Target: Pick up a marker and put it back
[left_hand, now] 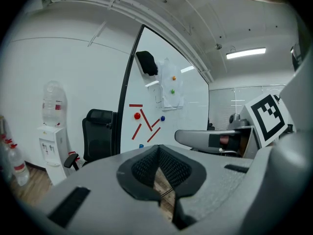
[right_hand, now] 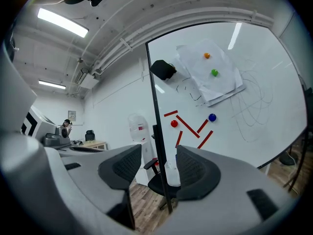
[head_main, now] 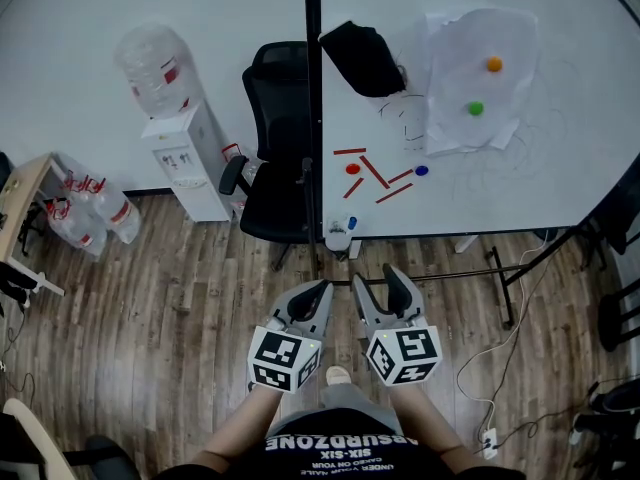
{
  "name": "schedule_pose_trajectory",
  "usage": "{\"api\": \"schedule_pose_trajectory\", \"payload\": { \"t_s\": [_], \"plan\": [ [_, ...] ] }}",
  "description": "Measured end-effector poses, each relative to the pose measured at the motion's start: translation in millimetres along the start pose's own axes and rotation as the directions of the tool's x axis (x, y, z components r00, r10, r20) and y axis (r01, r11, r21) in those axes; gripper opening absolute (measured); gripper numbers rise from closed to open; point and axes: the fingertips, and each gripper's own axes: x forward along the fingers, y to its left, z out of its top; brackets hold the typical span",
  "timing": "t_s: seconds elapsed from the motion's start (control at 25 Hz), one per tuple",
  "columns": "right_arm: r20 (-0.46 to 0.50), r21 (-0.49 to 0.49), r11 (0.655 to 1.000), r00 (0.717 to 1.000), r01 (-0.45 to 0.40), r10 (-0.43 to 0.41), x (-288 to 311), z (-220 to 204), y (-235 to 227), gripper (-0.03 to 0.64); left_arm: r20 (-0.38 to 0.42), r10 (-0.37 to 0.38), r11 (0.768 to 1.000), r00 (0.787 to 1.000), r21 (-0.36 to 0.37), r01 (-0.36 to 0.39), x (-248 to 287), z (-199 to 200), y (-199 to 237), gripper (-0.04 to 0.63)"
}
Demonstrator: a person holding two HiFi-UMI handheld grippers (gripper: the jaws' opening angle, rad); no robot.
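The left gripper's point(head_main: 318, 294) jaws are pressed together, empty. The marker point(head_main: 351, 223) is stood in a cup point(head_main: 339, 237) at the whiteboard's point(head_main: 560, 168) lower left corner, ahead of both grippers. The right gripper's point(head_main: 378, 280) jaws are spread, and the cup is framed between them, still well apart.

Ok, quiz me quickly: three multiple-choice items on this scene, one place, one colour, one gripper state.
1. The black chair stands: A) between water dispenser and whiteboard B) right of the whiteboard C) behind the person.
2. The upper magnet on the paper sheet is: A) red B) blue C) orange.
3. The right gripper has its jaws: A) shut B) apart, holding nothing C) on a marker.
A: the head view shows it there. C: it reads orange. B: its own view shows a clear gap.
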Motion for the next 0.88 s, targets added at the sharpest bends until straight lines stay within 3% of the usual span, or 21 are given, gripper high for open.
{"api": "schedule_pose_trajectory", "payload": {
  "t_s": [0.88],
  "plan": [
    [-0.059, 0.007, 0.995, 0.994, -0.095, 0.095, 92.6, -4.9, -43.8, 0.201, -0.012, 0.079, 0.997, 0.997, -0.022, -0.080, 71.7, 8.3, 41.2, 0.006]
  ]
}}
